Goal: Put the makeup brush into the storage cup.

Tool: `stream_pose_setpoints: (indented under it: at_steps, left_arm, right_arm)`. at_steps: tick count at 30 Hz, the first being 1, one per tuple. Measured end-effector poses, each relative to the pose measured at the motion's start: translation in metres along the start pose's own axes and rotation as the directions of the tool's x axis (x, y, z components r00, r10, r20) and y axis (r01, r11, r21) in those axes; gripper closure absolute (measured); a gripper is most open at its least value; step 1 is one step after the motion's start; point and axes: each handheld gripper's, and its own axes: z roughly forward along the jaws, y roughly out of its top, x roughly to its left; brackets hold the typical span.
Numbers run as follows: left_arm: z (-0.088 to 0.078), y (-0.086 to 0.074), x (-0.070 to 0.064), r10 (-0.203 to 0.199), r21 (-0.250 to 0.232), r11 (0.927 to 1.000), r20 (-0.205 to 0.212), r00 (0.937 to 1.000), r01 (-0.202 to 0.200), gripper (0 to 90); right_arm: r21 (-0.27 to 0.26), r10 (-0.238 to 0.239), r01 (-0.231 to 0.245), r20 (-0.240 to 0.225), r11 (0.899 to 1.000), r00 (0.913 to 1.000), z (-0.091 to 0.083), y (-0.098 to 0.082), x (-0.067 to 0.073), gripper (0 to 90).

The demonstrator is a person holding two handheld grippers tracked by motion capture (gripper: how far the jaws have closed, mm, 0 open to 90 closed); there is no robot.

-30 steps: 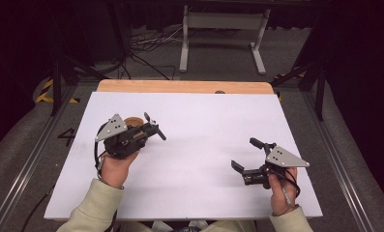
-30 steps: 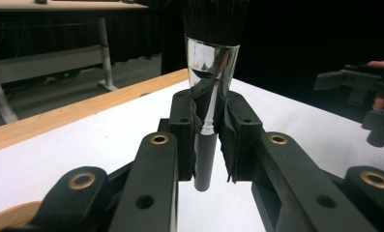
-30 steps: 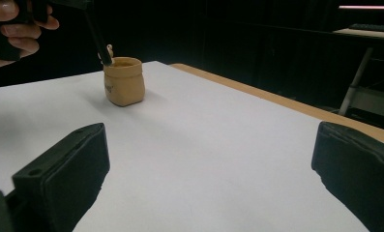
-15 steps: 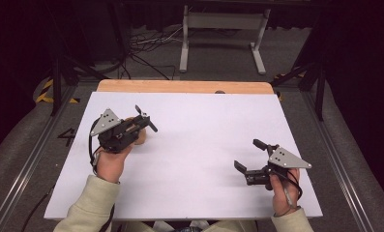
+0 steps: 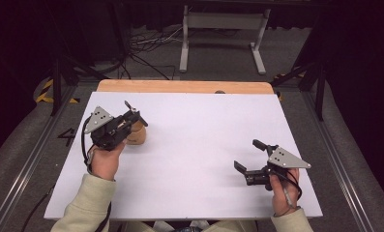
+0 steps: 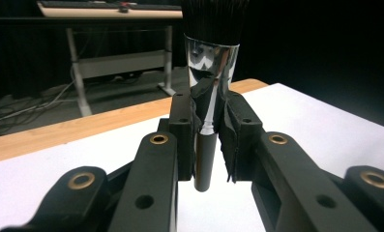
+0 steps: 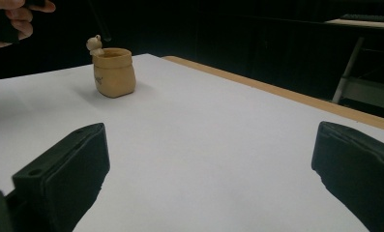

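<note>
Left tool [image 5: 131, 116] has shifted slightly leftward with its brush [image 6: 210, 72], now over the tan sack-shaped pot [image 5: 134, 135] at counter [image 5: 204, 145] left. Jaws clamped on slim dark handle; chrome ferrule, black bristles above. Right tool [image 5: 250, 157] idle, jaws wide apart on matte white.

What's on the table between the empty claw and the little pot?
Nothing. In the right gripper view, bare white table runs from the open right claw to the pot. The high view shows the same bare stretch.
</note>
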Motion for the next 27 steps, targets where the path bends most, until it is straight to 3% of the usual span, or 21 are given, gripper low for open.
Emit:
stream_pose_setpoints:
  at_steps: [8, 13, 20, 27]
  left_arm:
    - [-0.002, -0.001, 0.002, 0.011, 0.006, 0.9999, -0.067, 0.9977, -0.01, 77.0]
    - [-0.003, -0.002, 0.006, -0.002, 0.015, 0.9999, -0.102, 0.9948, 0.003, 77.0]
    - [-0.004, -0.003, 0.01, -0.011, 0.016, 0.9998, -0.116, 0.9932, 0.013, 77.0]
    - [0.003, -0.012, 0.013, -0.011, 0.05, 0.9986, -0.121, 0.9925, 0.018, 77.0]
  right_arm:
    - [0.0, 0.0, 0.0, -0.004, 1.0, 1.0, 0.001, 0.0, 0.0, 0.6]
    - [0.001, 0.005, -0.005, -0.006, 1.0, 1.0, 0.001, -0.001, 0.0, 0.6]
    - [0.005, 0.011, -0.011, -0.007, 1.0, 0.9999, 0.001, -0.001, 0.0, 0.6]
    - [0.013, 0.003, -0.002, -0.014, 1.0, 0.9999, 0.003, -0.002, 0.001, 0.6]
